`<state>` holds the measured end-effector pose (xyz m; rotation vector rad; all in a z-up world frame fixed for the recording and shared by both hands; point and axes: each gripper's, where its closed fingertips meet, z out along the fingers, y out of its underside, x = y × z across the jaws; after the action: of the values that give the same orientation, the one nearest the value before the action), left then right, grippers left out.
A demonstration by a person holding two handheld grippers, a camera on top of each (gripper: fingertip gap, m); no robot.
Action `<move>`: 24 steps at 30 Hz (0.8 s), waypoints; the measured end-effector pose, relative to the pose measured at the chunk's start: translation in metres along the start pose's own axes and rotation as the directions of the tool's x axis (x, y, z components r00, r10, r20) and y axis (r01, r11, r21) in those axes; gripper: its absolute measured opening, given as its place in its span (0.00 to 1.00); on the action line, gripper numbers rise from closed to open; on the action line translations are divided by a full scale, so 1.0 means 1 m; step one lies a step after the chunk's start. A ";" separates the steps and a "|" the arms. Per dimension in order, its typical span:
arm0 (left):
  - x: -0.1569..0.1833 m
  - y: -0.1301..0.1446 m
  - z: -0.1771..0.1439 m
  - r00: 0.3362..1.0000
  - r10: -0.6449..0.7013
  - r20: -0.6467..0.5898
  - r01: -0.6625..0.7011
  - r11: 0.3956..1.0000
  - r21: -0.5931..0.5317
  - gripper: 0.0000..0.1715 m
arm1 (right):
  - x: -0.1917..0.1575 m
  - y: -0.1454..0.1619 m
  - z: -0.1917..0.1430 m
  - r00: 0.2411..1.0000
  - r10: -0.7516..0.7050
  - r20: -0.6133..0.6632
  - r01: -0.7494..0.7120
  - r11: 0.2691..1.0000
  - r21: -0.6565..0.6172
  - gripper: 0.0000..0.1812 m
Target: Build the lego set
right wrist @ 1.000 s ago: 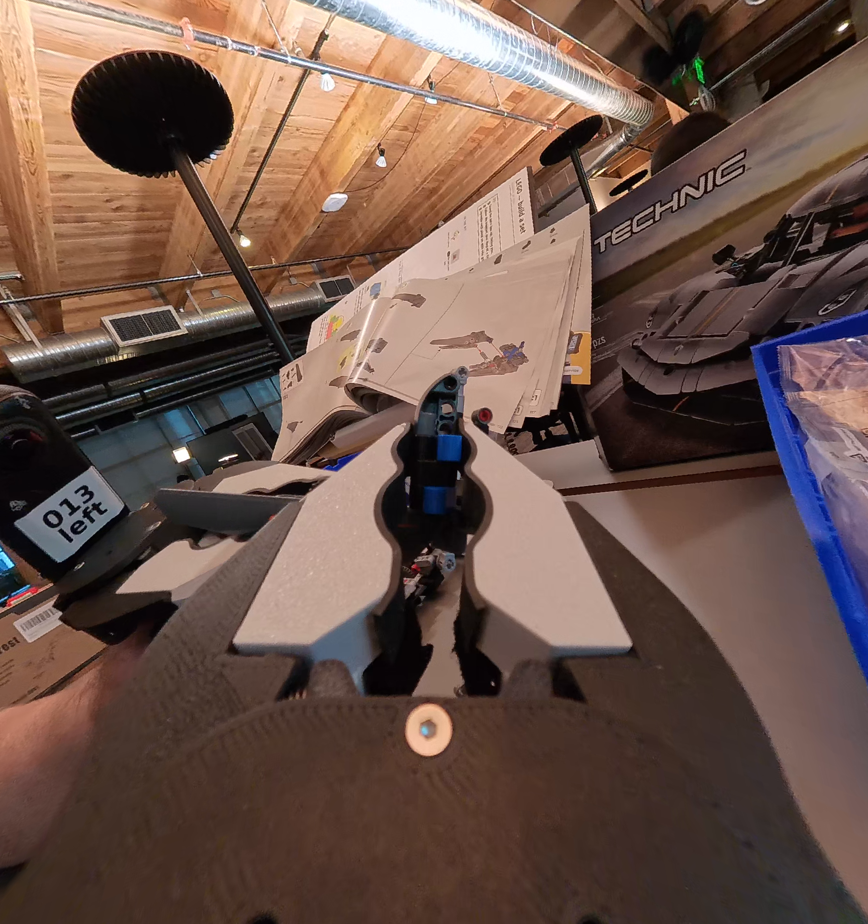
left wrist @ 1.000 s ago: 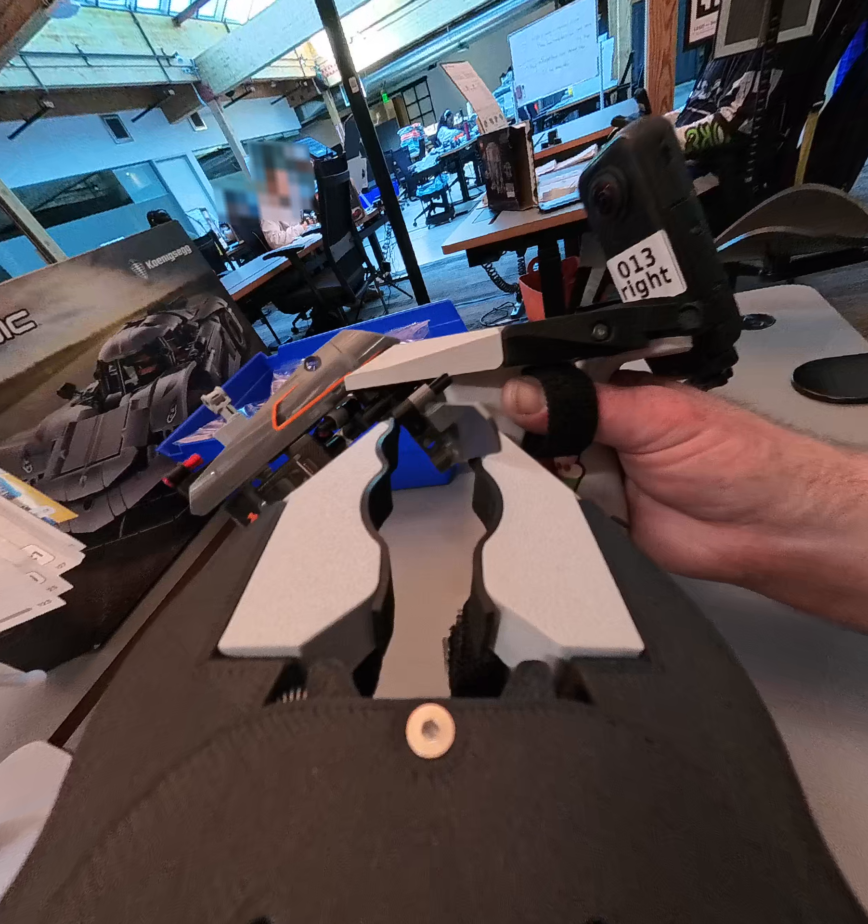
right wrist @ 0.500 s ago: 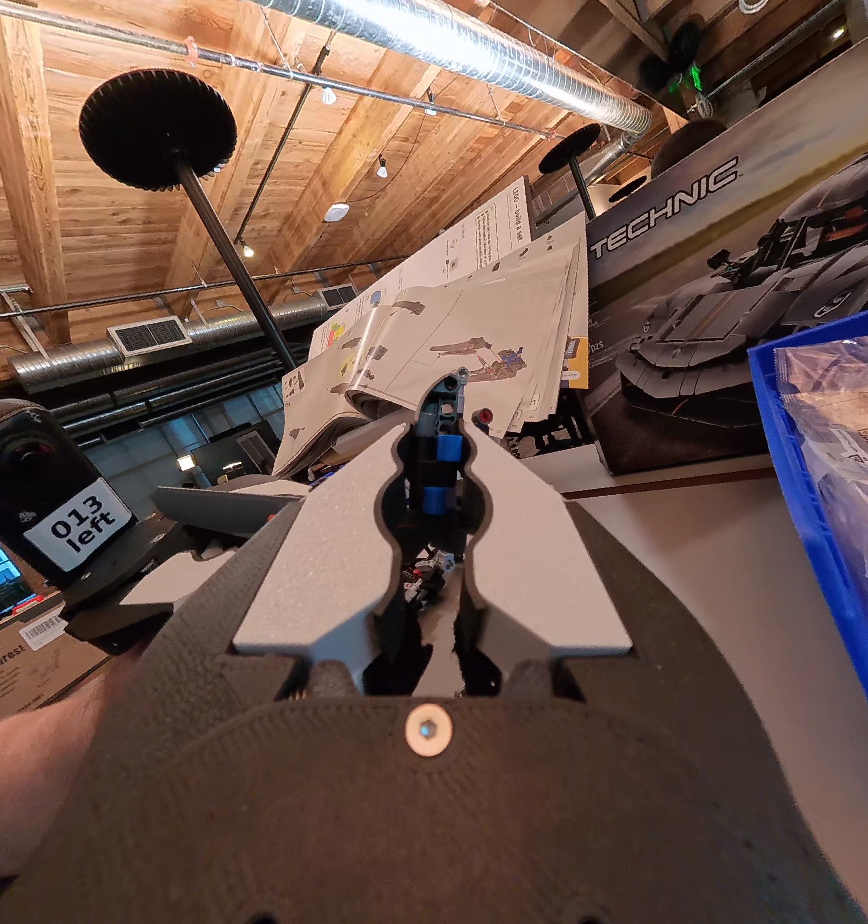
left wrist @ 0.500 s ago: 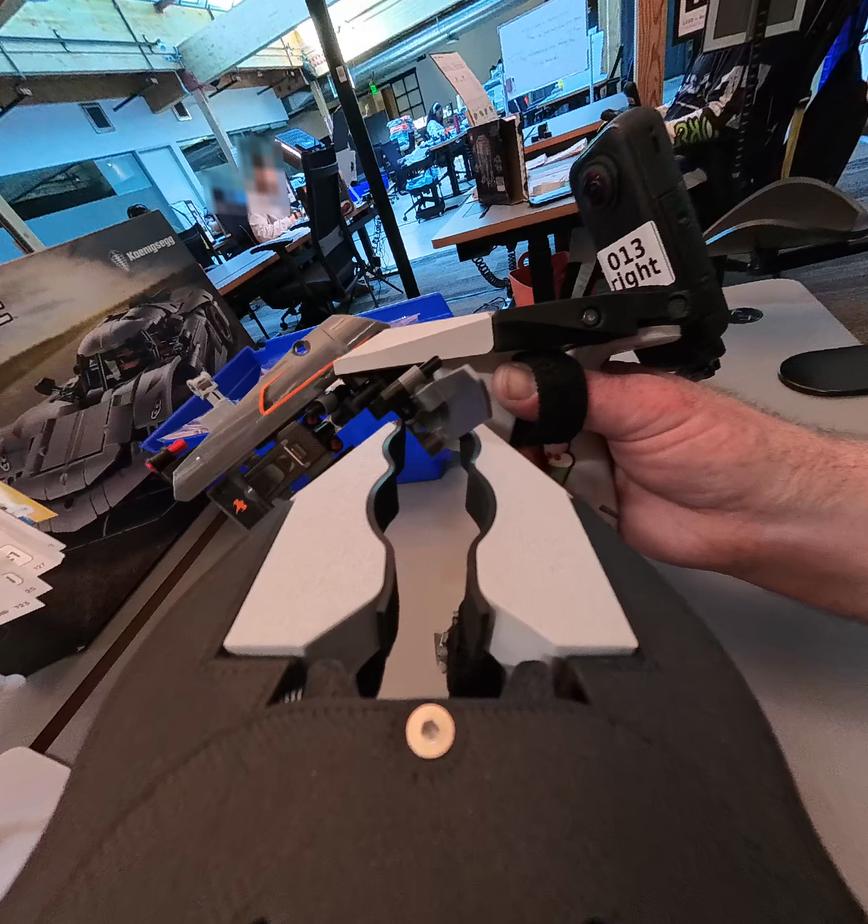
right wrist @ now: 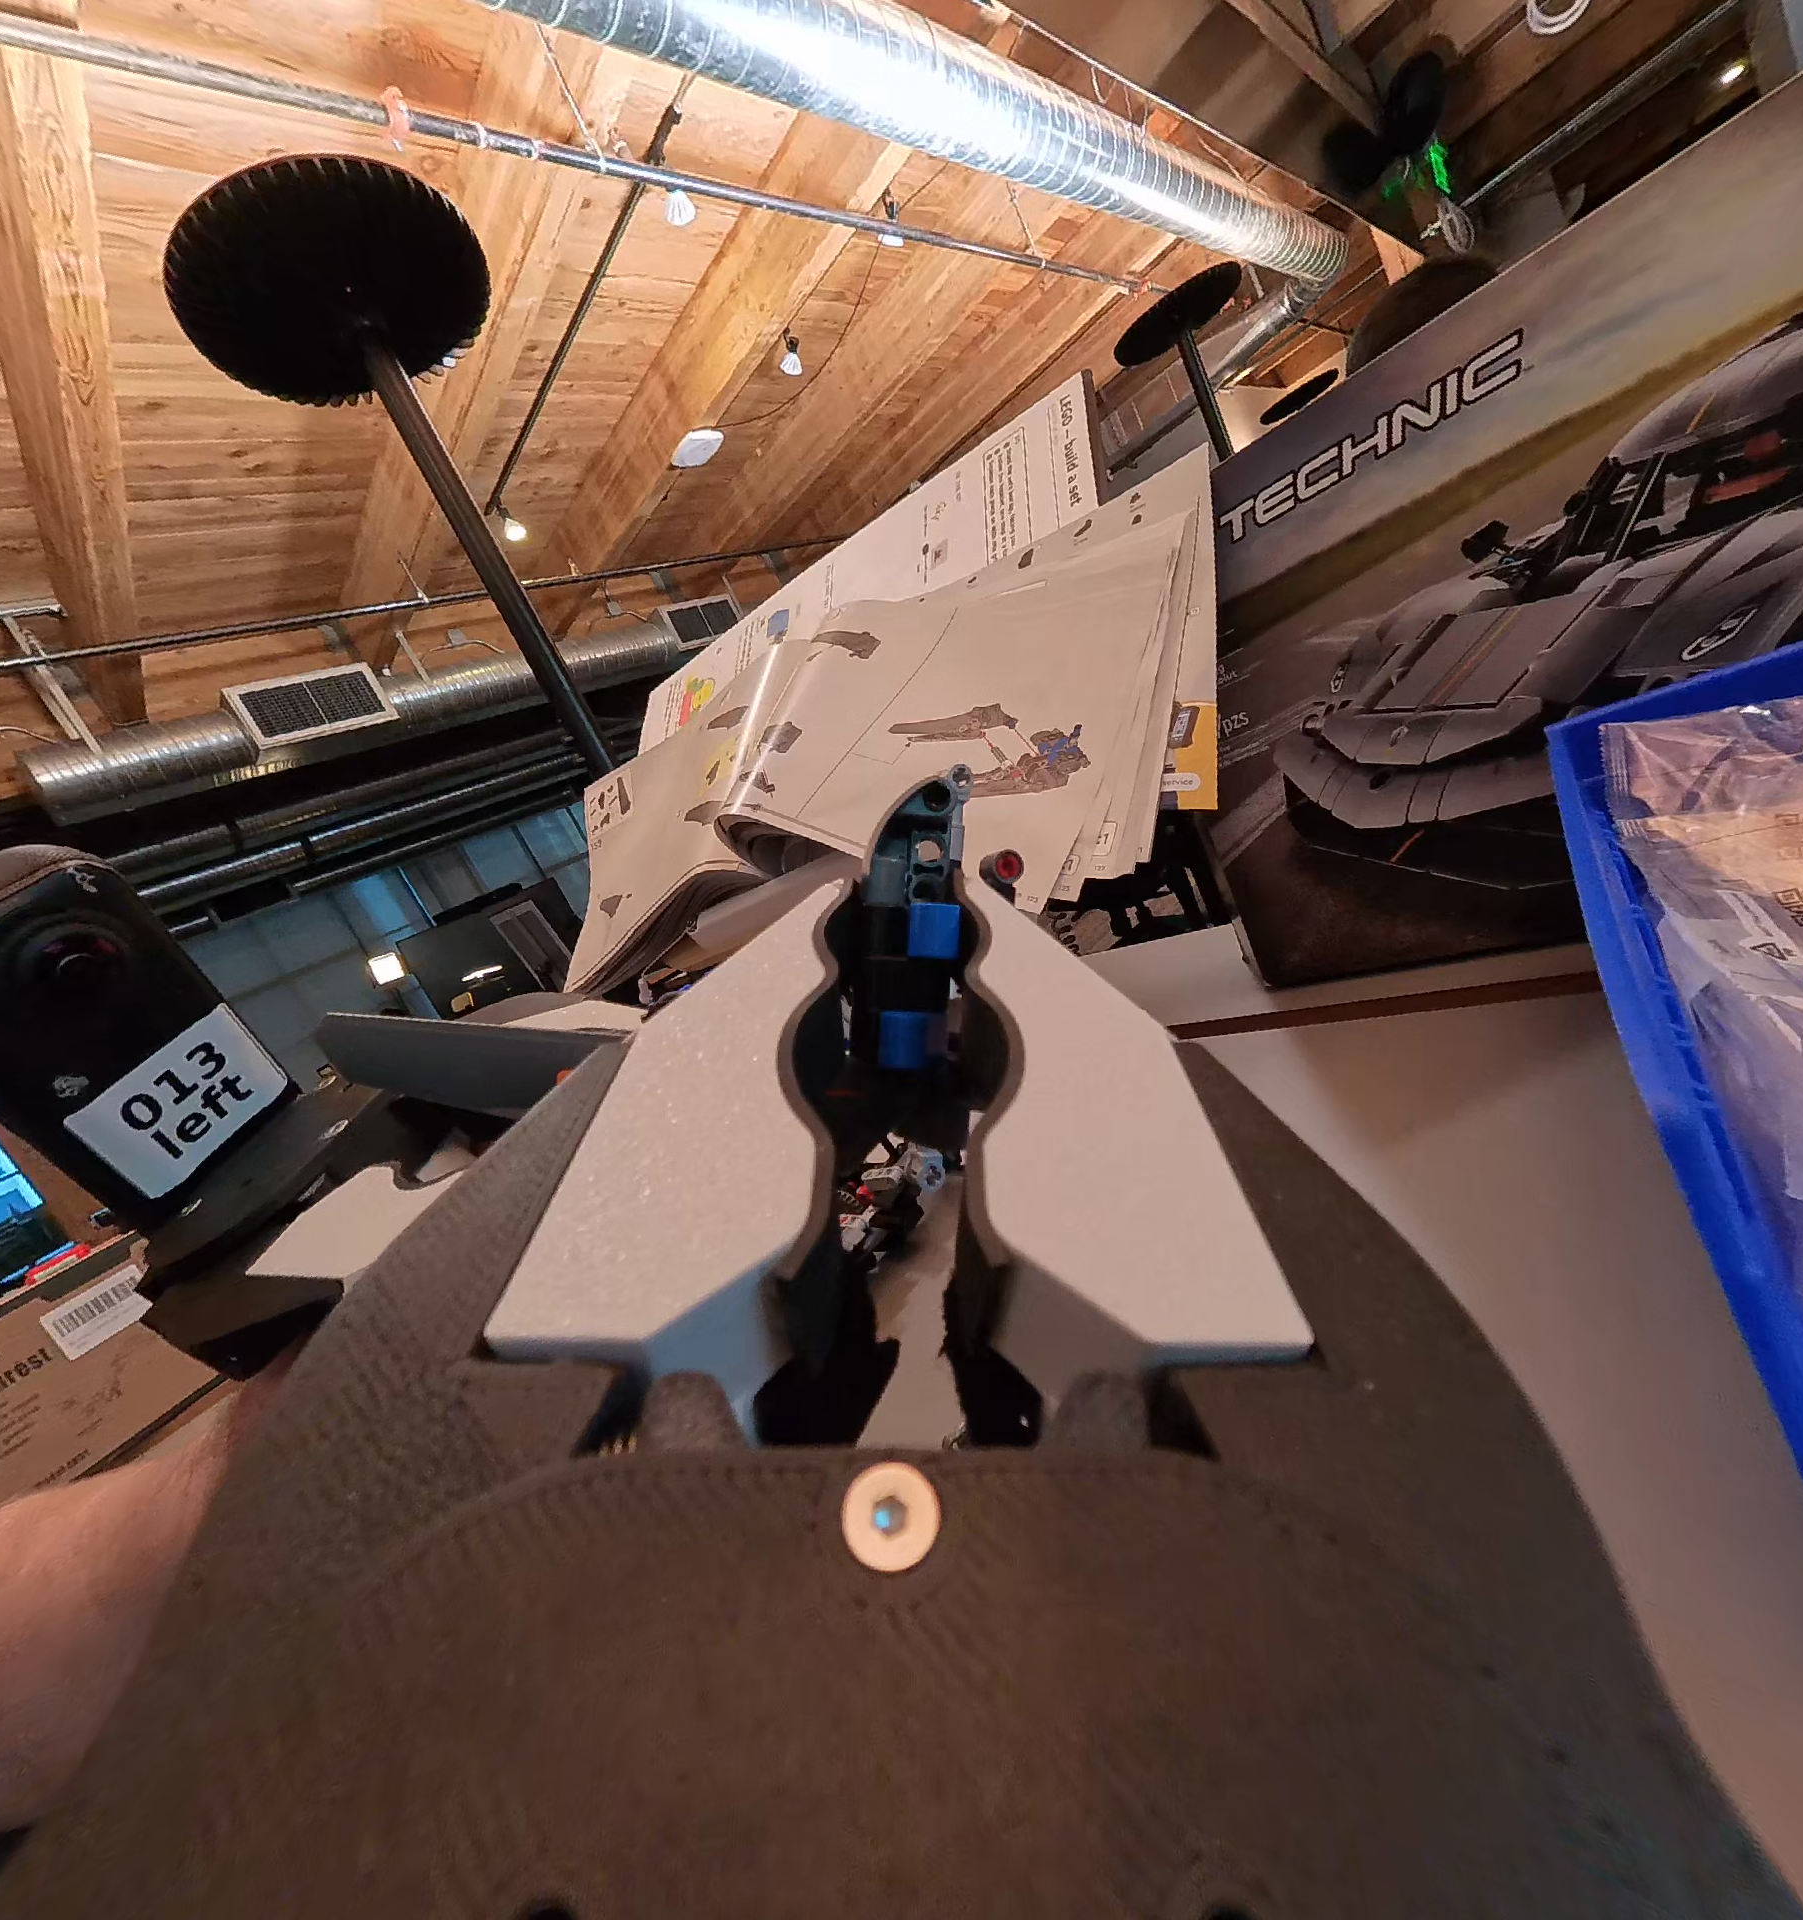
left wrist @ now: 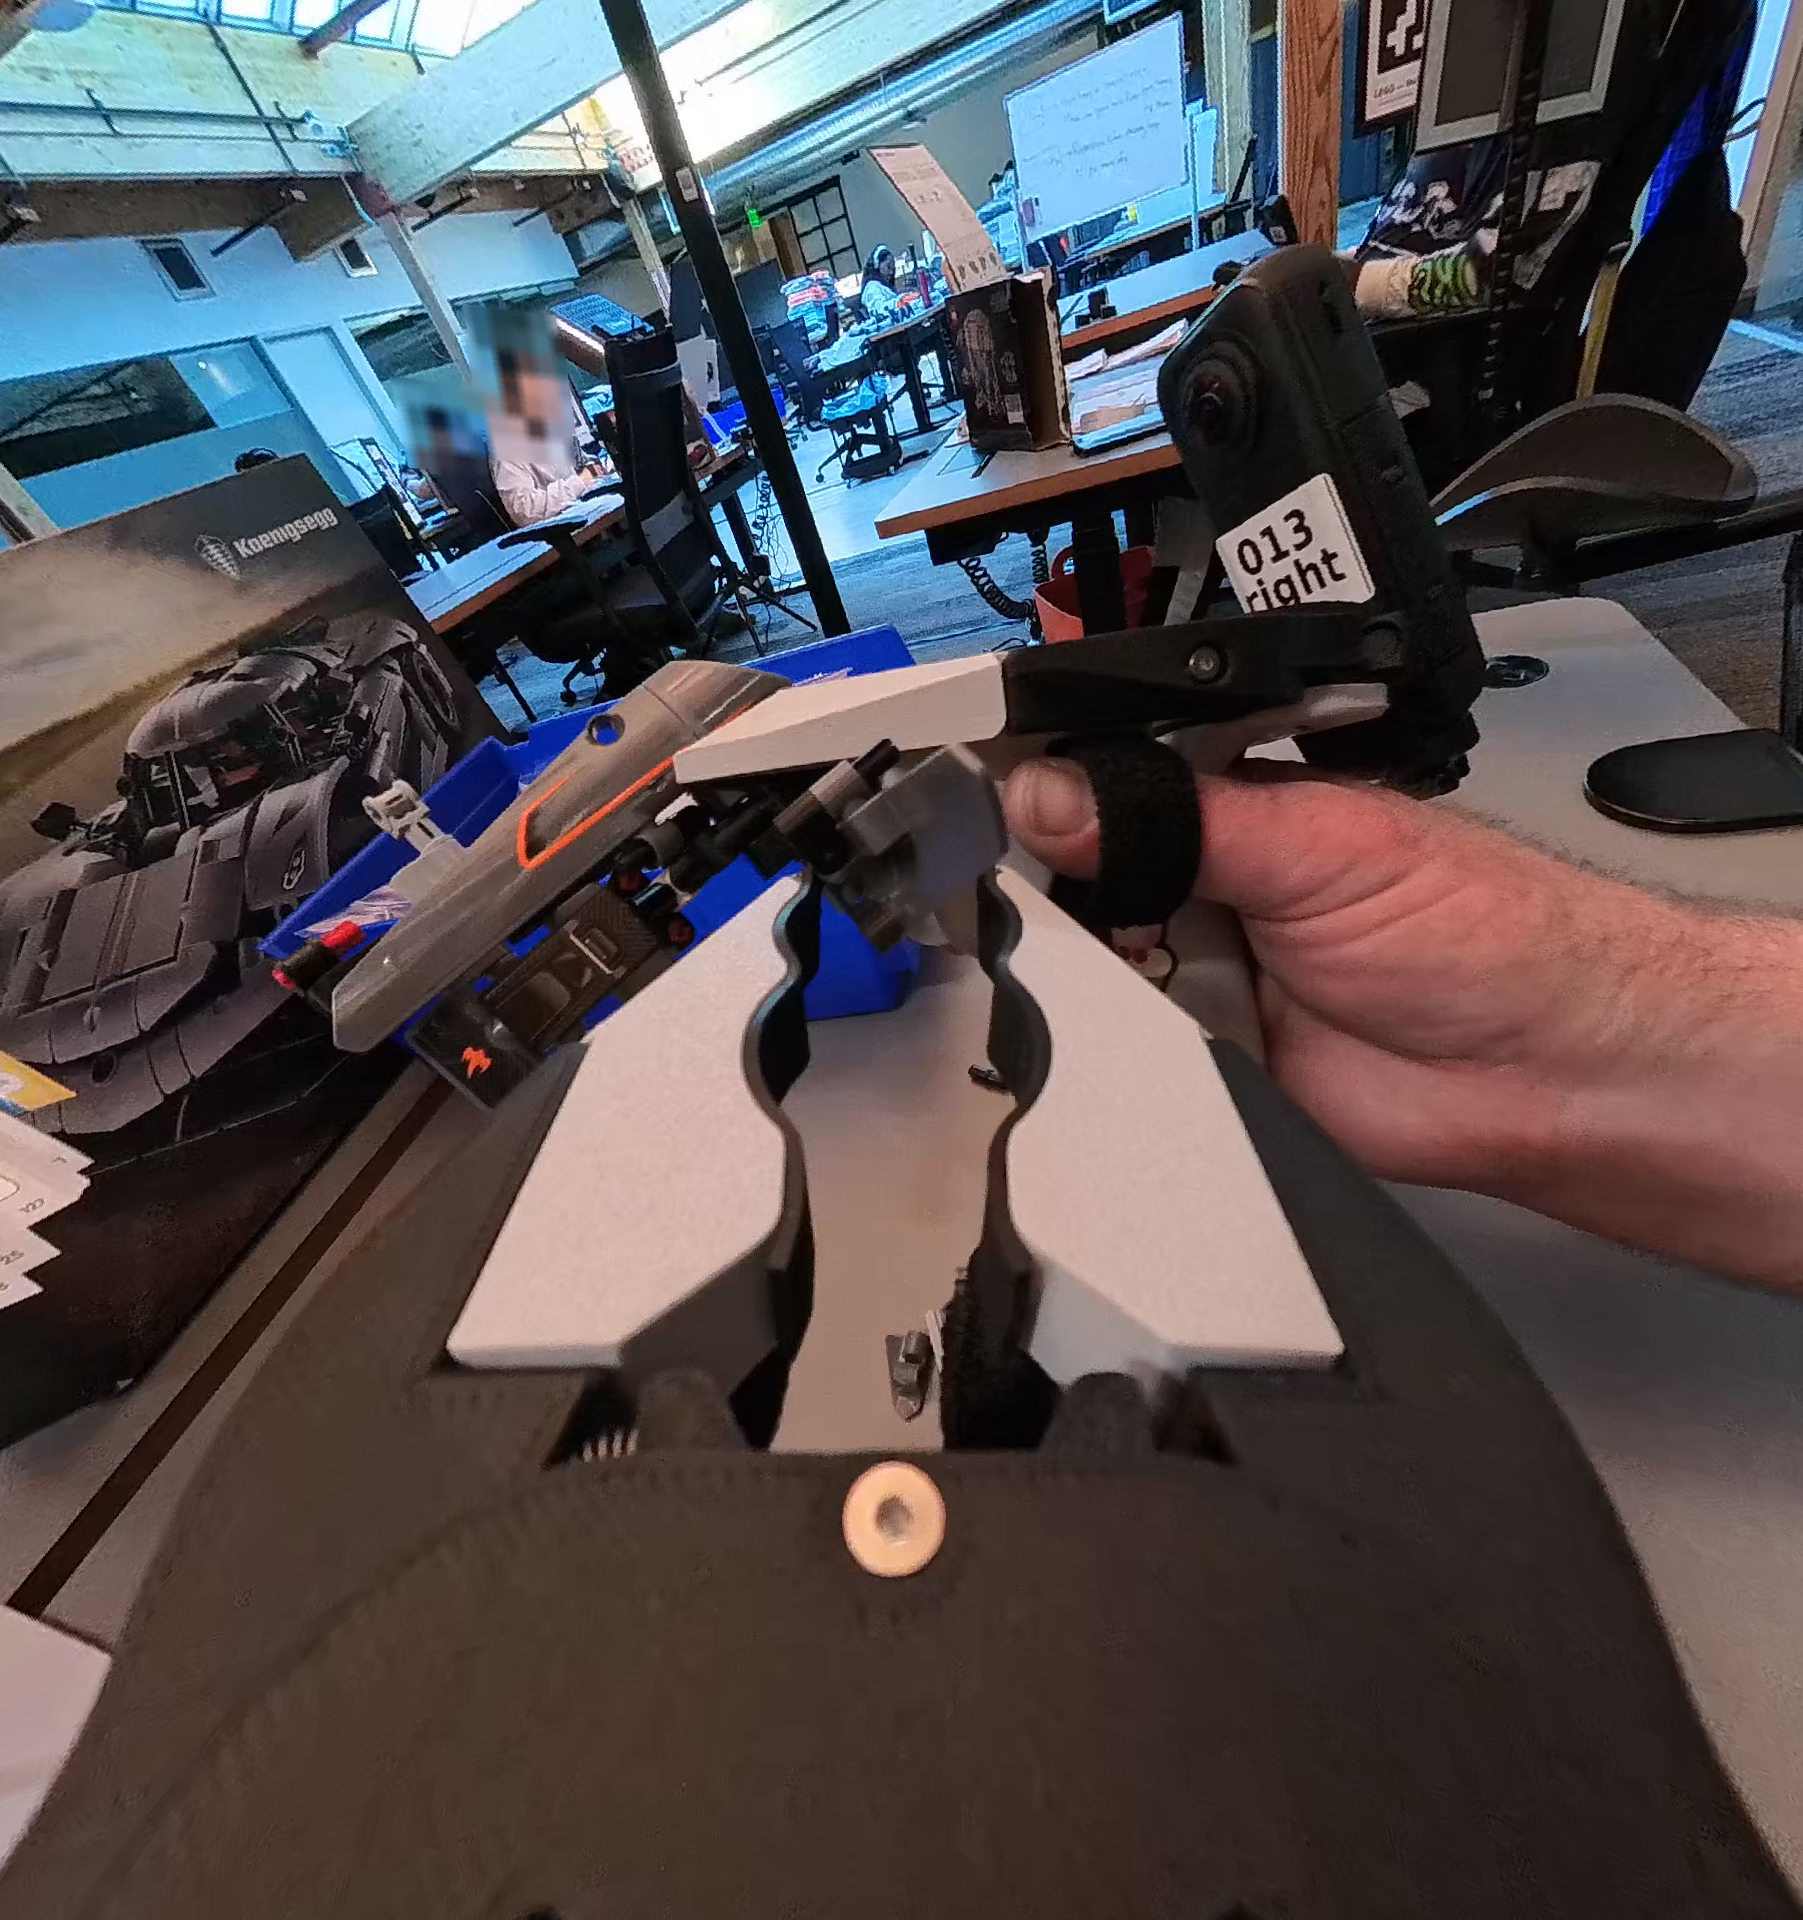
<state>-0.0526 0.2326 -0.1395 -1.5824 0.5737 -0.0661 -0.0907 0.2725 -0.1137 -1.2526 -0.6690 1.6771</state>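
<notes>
The grey-and-orange lego car assembly disappears at its rear under the white fingers of the right gripper. The dark printed set box runs off the left edge, and the blue plastic bin off the right.

Grey model panel edged with an orange line, blue pins on its frame between the right gripper fingers. Left of it, blue bin; dark grey box beyond.
</notes>
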 end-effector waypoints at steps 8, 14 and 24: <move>-0.002 0.000 0.000 1.000 0.003 0.009 -0.003 1.000 0.005 0.14 | -0.001 0.000 0.000 1.000 -0.009 0.002 0.009 1.000 -0.004 0.07; -0.003 0.000 -0.001 1.000 0.001 0.004 -0.001 1.000 0.009 0.14 | -0.002 0.000 0.001 1.000 -0.014 0.002 0.014 1.000 -0.007 0.07; -0.004 0.000 -0.002 1.000 0.013 0.015 -0.013 1.000 0.016 0.10 | -0.003 0.000 0.000 1.000 -0.021 0.002 0.021 1.000 -0.008 0.07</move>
<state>-0.0573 0.2329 -0.1383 -1.5618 0.5704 -0.0491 -0.0909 0.2702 -0.1126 -1.2449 -0.6885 1.6603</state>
